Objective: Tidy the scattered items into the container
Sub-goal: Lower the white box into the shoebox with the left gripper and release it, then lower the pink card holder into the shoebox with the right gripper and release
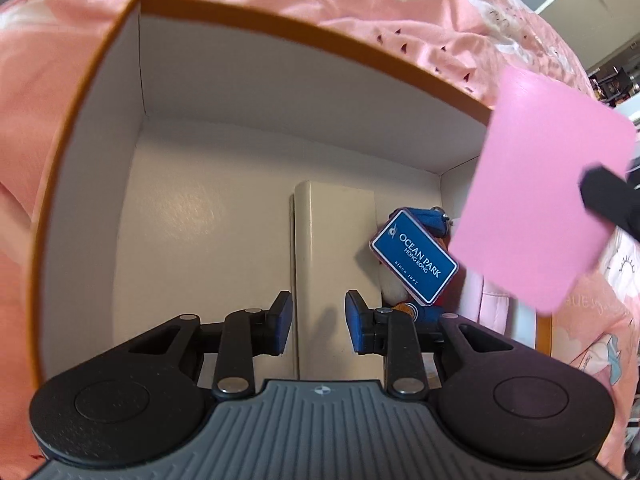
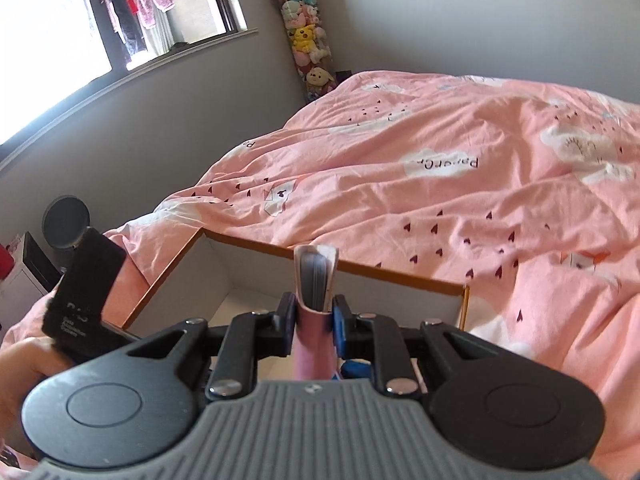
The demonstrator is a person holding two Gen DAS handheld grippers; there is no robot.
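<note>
An open cardboard box (image 1: 280, 92) with an orange rim and white inside sits on the pink bed. My left gripper (image 1: 319, 322) is open over a cream flat box (image 1: 332, 240) lying inside it, one finger on each side. A blue "Ocean Park Hong Kong" tag (image 1: 414, 258) on a plush toy lies beside it. My right gripper (image 2: 313, 326) is shut on a pink notebook (image 2: 316, 280), held upright over the box's (image 2: 400, 274) near right part. The notebook also shows in the left wrist view (image 1: 548, 192), hanging above the box's right edge.
The pink duvet (image 2: 460, 168) with clouds and hearts surrounds the box. A grey wall, a window (image 2: 60, 40) and a tall tube of plush toys (image 2: 306, 40) stand behind the bed. The left gripper's body (image 2: 86, 284) and a hand are at the left.
</note>
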